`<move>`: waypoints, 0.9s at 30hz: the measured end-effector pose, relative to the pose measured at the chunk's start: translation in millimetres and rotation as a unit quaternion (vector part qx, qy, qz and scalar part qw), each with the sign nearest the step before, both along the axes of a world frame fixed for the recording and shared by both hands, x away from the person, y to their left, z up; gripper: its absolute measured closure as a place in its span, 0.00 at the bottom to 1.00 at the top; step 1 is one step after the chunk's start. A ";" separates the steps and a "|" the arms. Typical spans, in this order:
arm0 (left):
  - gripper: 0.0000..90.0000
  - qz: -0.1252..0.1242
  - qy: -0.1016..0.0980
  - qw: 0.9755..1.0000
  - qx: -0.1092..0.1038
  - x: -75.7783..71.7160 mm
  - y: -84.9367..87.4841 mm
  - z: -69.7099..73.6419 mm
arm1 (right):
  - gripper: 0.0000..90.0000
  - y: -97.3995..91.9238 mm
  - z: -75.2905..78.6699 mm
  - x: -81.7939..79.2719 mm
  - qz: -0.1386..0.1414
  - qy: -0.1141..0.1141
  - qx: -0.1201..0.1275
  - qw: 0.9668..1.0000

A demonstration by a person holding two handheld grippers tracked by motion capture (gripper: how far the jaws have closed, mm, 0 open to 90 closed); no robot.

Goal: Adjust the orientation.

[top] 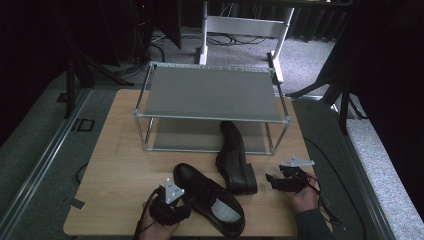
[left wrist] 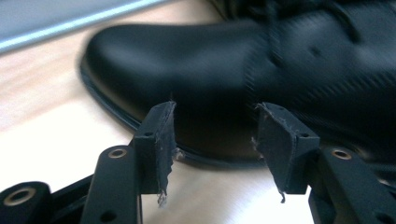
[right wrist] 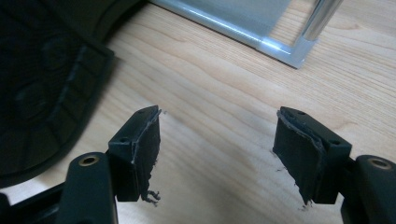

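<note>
Two black leather shoes lie on the wooden table (top: 125, 165). The near shoe (top: 210, 197) stands upright, toe pointing back left. The far shoe (top: 234, 157) lies on its side, its toe under the rack. My left gripper (top: 186, 208) sits at the near shoe's left side. In the left gripper view its jaws (left wrist: 215, 126) stand open, with the shoe's side (left wrist: 224, 60) just beyond the tips. My right gripper (top: 271, 180) is right of the far shoe's heel. It stands open (right wrist: 217, 126) over bare wood, with the shoe's sole (right wrist: 42, 79) to its left.
A two-shelf metal rack (top: 210, 117) stands at the back of the table, and its front corner post (right wrist: 289, 51) is ahead of the right gripper. A white frame stands on the floor behind. The table's front edge is close under both hands.
</note>
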State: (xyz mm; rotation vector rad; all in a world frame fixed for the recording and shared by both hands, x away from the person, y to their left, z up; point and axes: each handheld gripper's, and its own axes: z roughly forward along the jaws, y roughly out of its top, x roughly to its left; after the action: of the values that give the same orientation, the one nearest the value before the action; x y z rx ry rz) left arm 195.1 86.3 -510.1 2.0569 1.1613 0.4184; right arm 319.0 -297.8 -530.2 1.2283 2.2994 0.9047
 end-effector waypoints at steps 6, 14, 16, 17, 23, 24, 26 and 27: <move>0.63 -0.041 0.020 0.999 0.006 -20.3 -17.4 -10.7 | 0.37 6.7 14.2 -14.5 0.020 -0.012 0.025 0.999; 0.67 -0.069 0.051 0.996 0.012 -25.6 -32.8 -34.1 | 0.38 26.8 42.2 -27.3 0.062 -0.043 0.056 0.996; 0.67 -0.072 0.051 0.996 0.011 -24.8 -33.8 -34.9 | 0.38 30.9 46.3 -27.7 0.074 -0.041 0.077 0.993; 0.67 -0.072 0.052 0.996 0.014 -23.7 -34.6 -35.1 | 0.38 33.2 47.6 -27.5 0.079 -0.040 0.084 0.992; 0.69 -0.066 0.052 0.996 0.009 -17.4 -35.9 -35.7 | 0.39 54.9 41.6 -19.9 0.098 -0.025 0.083 0.991; 0.69 -0.066 0.051 0.996 0.010 -16.0 -36.8 -35.8 | 0.39 57.8 40.5 -19.1 0.098 -0.025 0.078 0.992; 0.68 -0.066 0.052 0.996 0.010 -15.0 -37.8 -35.7 | 0.40 59.3 39.7 -18.1 0.100 -0.027 0.074 0.992; 0.67 -0.065 0.050 0.997 0.010 -13.7 -39.5 -35.9 | 0.40 59.6 40.1 -16.8 0.101 -0.024 0.077 0.992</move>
State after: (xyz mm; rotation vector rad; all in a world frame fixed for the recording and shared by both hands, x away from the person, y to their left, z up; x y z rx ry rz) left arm 181.4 46.8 -546.0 2.1771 1.0768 0.2673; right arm 302.2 -238.3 -490.1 1.0324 2.3838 1.1882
